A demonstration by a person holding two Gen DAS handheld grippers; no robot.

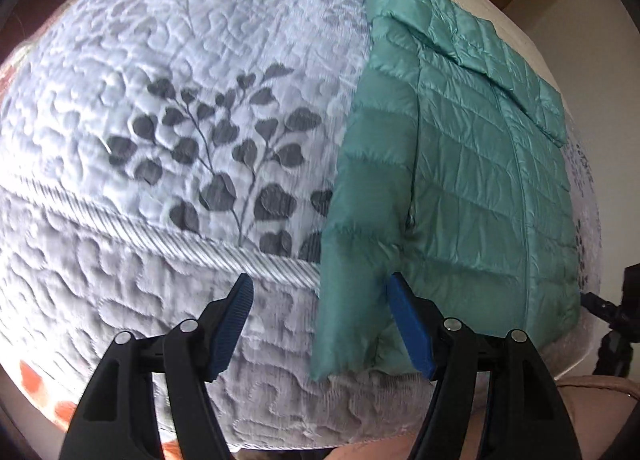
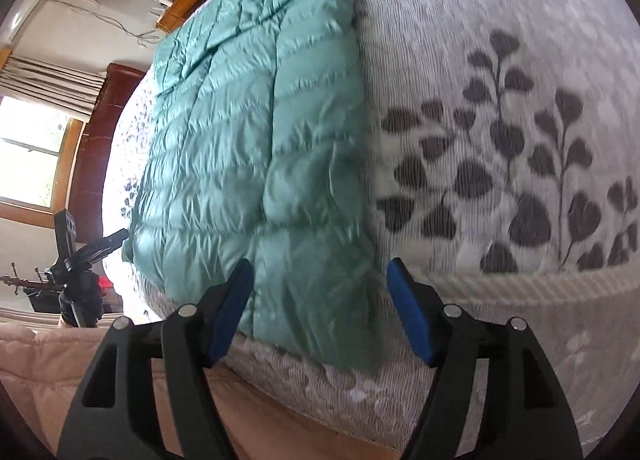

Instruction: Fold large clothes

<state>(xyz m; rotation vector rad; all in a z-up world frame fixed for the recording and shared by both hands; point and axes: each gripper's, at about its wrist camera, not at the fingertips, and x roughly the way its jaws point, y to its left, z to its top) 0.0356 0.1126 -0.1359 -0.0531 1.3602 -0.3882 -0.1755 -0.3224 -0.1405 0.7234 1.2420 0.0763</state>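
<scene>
Quilted leaf-print bedspread (image 1: 180, 107), teal puffer jacket (image 1: 460, 179) just ahead of left claw (image 1: 320, 300) and right claw (image 2: 320, 288), both spread, empty

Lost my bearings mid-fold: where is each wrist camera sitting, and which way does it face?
Left wrist: behind the open left hand-held gripper, near the bed's front edge, facing the teal quilted puffer jacket, whose sleeve hangs over that edge.
Right wrist: behind the open right hand-held gripper, tilted, facing the jacket's near end; window at left.
Shared: the jacket, the white leaf-print quilted bedspread, and a black tripod.
</scene>
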